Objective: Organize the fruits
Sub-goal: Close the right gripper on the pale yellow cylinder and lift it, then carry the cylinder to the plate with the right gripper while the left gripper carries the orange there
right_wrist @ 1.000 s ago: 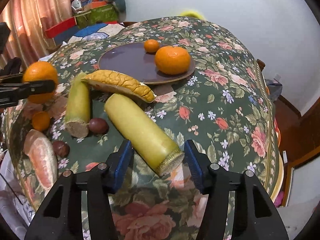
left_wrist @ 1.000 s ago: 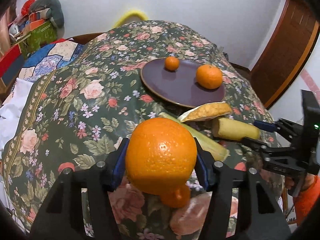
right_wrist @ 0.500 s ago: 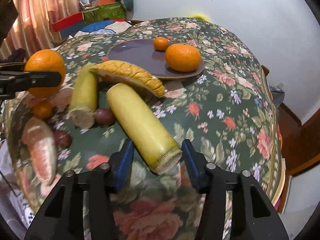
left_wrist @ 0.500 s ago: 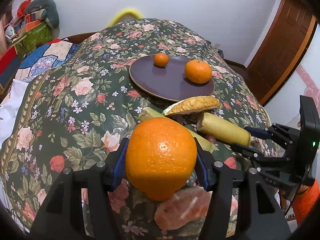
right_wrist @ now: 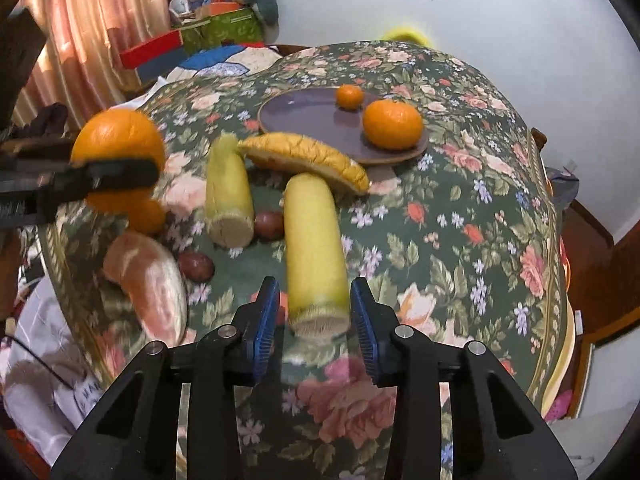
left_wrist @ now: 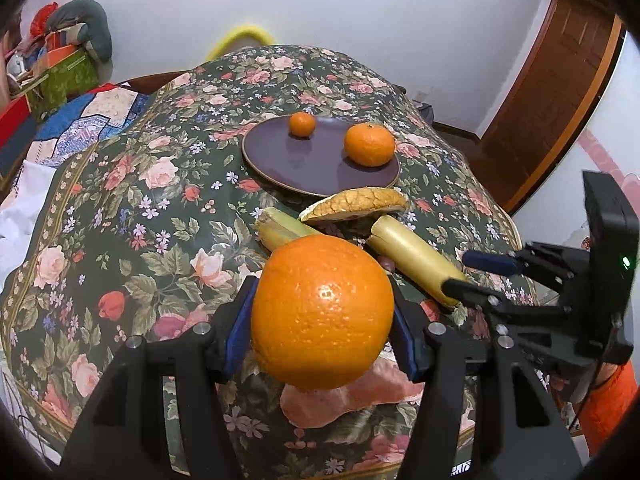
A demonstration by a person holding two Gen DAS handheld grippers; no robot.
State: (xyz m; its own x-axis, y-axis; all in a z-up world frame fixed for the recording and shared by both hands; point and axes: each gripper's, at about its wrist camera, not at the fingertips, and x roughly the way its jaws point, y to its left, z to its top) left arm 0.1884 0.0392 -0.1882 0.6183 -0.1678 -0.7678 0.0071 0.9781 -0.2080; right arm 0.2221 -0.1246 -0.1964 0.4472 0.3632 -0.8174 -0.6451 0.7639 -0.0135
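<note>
My left gripper (left_wrist: 320, 332) is shut on a large orange (left_wrist: 322, 312) and holds it above the table; the orange also shows in the right wrist view (right_wrist: 118, 148). A purple plate (left_wrist: 316, 168) holds a small mandarin (left_wrist: 302, 124) and a bigger mandarin (left_wrist: 369, 145). My right gripper (right_wrist: 314, 320) is open, its jaws on either side of the near end of a yellow corn piece (right_wrist: 314, 248). The right gripper also shows in the left wrist view (left_wrist: 476, 276).
On the floral tablecloth (right_wrist: 440, 240) lie a second corn piece (right_wrist: 229, 196), a yellow rind slice (right_wrist: 308, 156), a pink pomelo wedge (right_wrist: 150, 280), two dark round fruits (right_wrist: 196, 266), and a small mandarin (right_wrist: 148, 216). The table edge is close on the right.
My left gripper has lifted and pulled back with the orange. My right gripper has moved in so its jaws now flank the corn piece's near end.
</note>
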